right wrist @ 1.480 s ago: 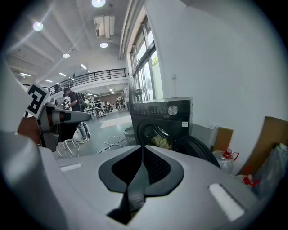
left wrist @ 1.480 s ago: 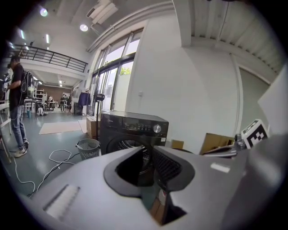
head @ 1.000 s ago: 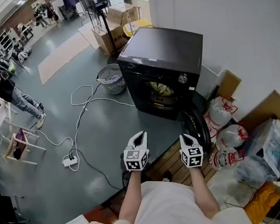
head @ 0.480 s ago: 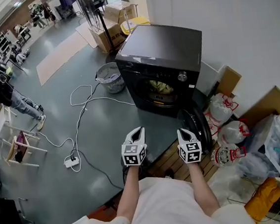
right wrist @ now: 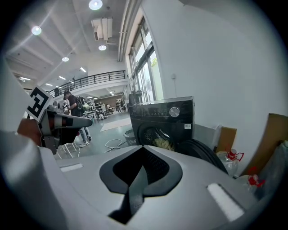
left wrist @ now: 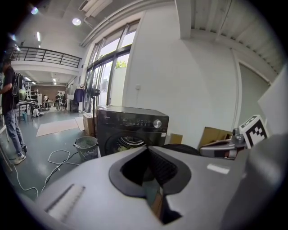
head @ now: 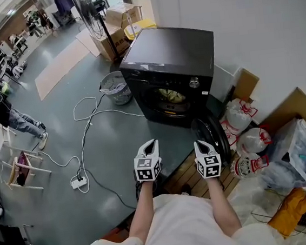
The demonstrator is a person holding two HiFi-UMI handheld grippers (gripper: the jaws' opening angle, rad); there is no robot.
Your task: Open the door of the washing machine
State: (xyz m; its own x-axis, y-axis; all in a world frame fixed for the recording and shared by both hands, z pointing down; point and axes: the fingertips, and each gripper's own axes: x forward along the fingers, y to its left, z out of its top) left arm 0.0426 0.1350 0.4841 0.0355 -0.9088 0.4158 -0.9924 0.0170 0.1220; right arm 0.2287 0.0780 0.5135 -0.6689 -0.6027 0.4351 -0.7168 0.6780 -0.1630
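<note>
The black front-loading washing machine point(head: 168, 63) stands at 12 o'clock. Its round dark door point(head: 215, 134) is swung wide toward 3 o'clock (laundry point(head: 171, 95) shows inside), so the job looks done. The left gripper point(head: 152, 145) and right gripper point(head: 200, 144) hang back, jaws together, empty.

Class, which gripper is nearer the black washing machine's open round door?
Right. The right gripper sits just beside the black round door; the left gripper is farther left.
</note>
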